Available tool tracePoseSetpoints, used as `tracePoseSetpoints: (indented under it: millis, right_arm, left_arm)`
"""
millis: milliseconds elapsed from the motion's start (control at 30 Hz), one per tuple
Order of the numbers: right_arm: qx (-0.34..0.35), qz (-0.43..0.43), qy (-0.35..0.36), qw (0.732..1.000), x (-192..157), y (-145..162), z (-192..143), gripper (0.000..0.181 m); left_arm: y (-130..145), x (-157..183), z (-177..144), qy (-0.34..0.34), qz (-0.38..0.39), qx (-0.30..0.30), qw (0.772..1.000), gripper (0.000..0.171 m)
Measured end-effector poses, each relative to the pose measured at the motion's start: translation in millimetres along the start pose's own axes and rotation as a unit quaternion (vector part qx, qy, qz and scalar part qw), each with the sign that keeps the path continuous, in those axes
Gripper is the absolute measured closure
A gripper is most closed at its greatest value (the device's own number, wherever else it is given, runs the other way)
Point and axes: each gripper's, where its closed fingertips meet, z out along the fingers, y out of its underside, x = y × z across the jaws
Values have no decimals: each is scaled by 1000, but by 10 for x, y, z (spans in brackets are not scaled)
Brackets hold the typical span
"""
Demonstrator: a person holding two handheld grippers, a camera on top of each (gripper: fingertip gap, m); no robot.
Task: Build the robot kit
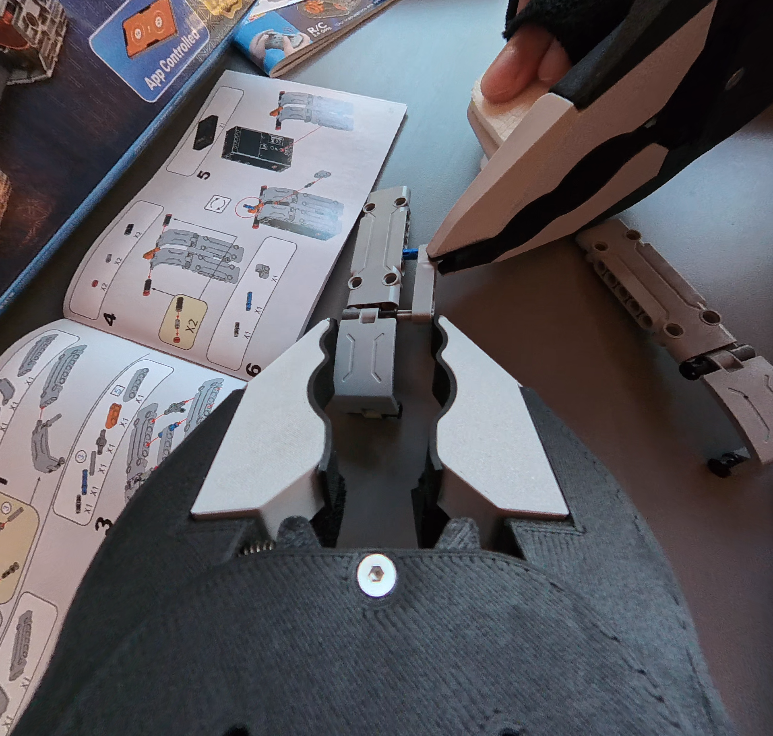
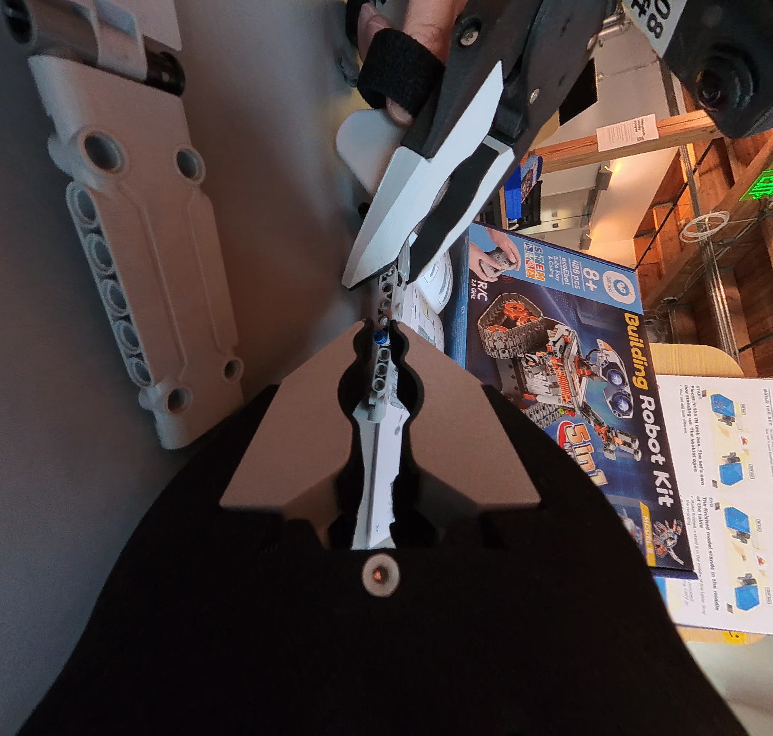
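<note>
My left gripper (image 1: 385, 326) is closed around the hinge end of a grey hinged panel assembly (image 1: 378, 243), with its lower panel (image 1: 366, 375) hanging between the fingers. My right gripper (image 1: 435, 262) comes in from the upper right and is shut on a small light-grey beam (image 1: 423, 291) at the assembly's side. A blue pin (image 1: 412, 254) sits between the beam and the panel. In the right wrist view my right gripper (image 2: 381, 325) pinches the holed beam (image 2: 381, 364) with the blue pin (image 2: 378, 336) at its tips. The left gripper (image 2: 380, 283) holds the assembly just beyond.
A second grey hinged assembly (image 1: 652, 298) lies on the grey table to the right, and it also shows in the right wrist view (image 2: 138, 256). An open instruction booklet (image 1: 234, 222) and the blue kit box (image 1: 83, 89) (image 2: 564, 381) lie left. A printed sheet (image 2: 719, 507) lies beside the box.
</note>
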Motion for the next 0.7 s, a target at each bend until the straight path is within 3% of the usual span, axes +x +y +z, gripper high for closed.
tracePoseSetpoints:
  millis: [367, 433, 567, 700]
  right_arm:
    - [35, 102, -90, 990, -103, 12, -93, 161]
    - [37, 145, -115, 982, -117, 34, -118, 159]
    - [48, 263, -147, 952, -47, 63, -176, 150]
    - [55, 301, -173, 936, -100, 67, -182, 149]
  left_arm:
    - [28, 63, -63, -23, 50, 1, 998, 130]
    - [17, 87, -88, -22, 59, 9, 998, 147]
    - [31, 136, -116, -25, 79, 6, 997, 147]
    - [67, 170, -106, -19, 70, 0, 997, 147]
